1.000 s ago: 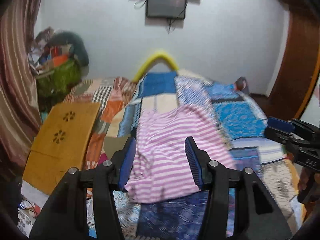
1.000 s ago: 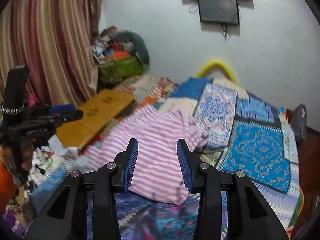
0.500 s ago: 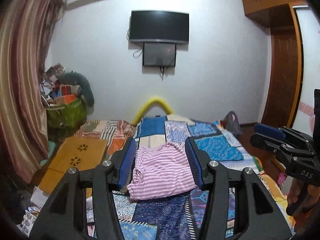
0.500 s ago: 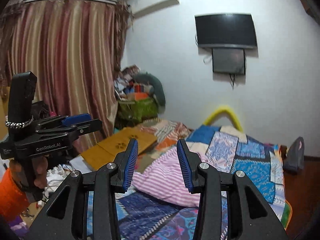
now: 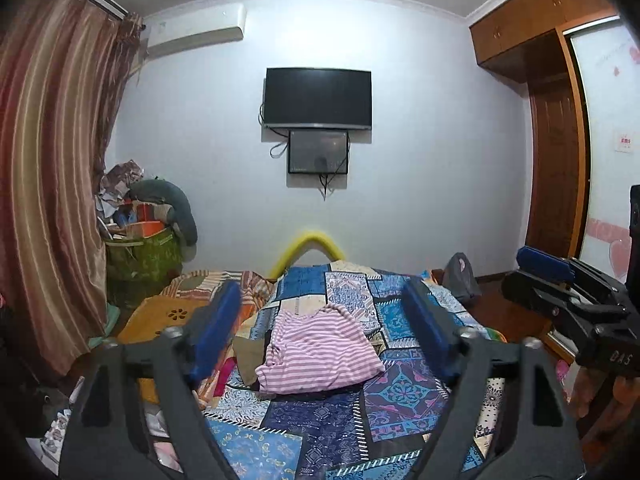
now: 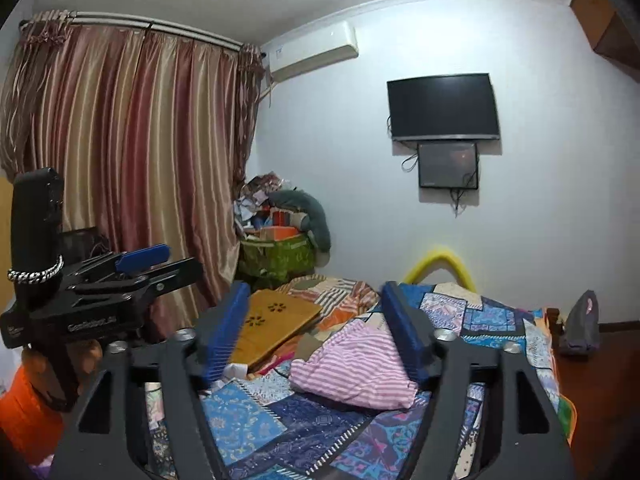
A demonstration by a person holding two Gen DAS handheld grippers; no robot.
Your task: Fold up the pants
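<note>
Pants folded on bed, both claws empty
Pink striped pants (image 5: 320,350) lie folded mid-bed (image 5: 312,432); left claw (image 5: 320,328) and right claw (image 6: 316,332) have just been opening, wide, nothing between. Green basket (image 6: 276,258) left of bed, overfilled with clutter.

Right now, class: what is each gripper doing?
Left gripper: open, jaws just widened, holding nothing.
Right gripper: open, jaws just widened, holding nothing; the folded striped pants lie on the bed beyond.
</note>
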